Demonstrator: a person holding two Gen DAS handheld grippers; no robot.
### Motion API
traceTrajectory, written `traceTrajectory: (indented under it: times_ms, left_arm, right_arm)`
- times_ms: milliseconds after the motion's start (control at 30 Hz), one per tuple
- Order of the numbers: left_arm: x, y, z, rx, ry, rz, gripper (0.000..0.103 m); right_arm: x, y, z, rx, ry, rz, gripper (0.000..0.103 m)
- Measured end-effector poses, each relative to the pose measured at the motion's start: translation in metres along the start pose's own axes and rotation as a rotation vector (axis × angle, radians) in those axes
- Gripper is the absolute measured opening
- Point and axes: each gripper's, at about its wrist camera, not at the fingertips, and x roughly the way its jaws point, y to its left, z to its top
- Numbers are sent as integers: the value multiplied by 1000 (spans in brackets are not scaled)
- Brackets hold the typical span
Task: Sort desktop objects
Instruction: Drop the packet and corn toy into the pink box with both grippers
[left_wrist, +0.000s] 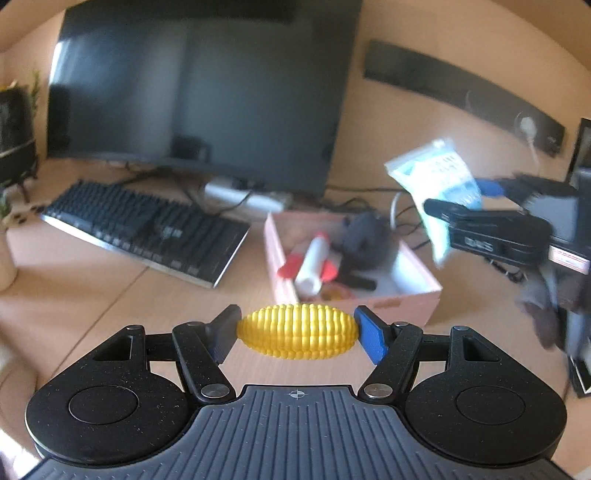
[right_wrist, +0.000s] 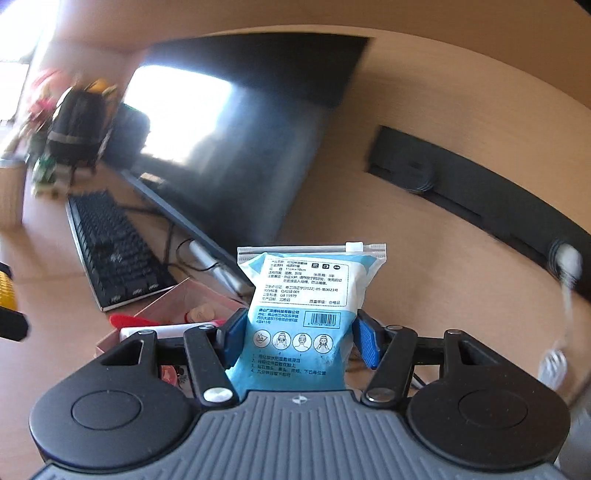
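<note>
**Corn and packet carried toward box**

Corn (left_wrist: 297, 331) pinched end to end by left gripper (left_wrist: 297, 332), held clear above desk (left_wrist: 110, 295), just short of pink box (left_wrist: 406, 295). Blue packet (right_wrist: 306, 314) clamped upright across its width in right gripper (right_wrist: 297, 339), over box's far side. Lengthwise grip probably chosen against rolling. Box already holding several things, likely the sorting spot.

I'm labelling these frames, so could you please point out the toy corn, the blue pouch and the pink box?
toy corn (left_wrist: 297, 331): left wrist view, middle of the yellow cob.
blue pouch (right_wrist: 303, 314): right wrist view, printed front panel.
pink box (left_wrist: 410, 300): left wrist view, near front wall.
</note>
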Motion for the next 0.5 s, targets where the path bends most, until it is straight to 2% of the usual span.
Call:
traceTrajectory:
  times_ms: [100, 200, 233, 267, 333, 400, 500]
  left_arm:
    - [-2, 4, -4, -13, 26, 45, 73]
    - [-4, 10, -3, -31, 41, 98, 73]
    - [-5, 11, -3, -36, 44, 111, 73]
    - [-6, 12, -1, -37, 46, 118, 73]
    - [-3, 13, 2, -30, 55, 129, 73]
    - [5, 12, 5, -25, 69, 124, 73]
    - [24, 0, 14, -10, 82, 74, 73]
  right_arm:
    - [29, 14, -2, -61, -15, 43, 60]
    - [60, 23, -8, -55, 37, 100, 60]
    - [67, 26, -11, -52, 61, 114, 62]
    - [72, 27, -15, -43, 84, 127, 69]
    - [75, 26, -21, -8, 95, 133, 77]
    - [68, 19, -24, 44, 103, 135, 79]
    - [41, 1, -29, 145, 88, 118, 88]
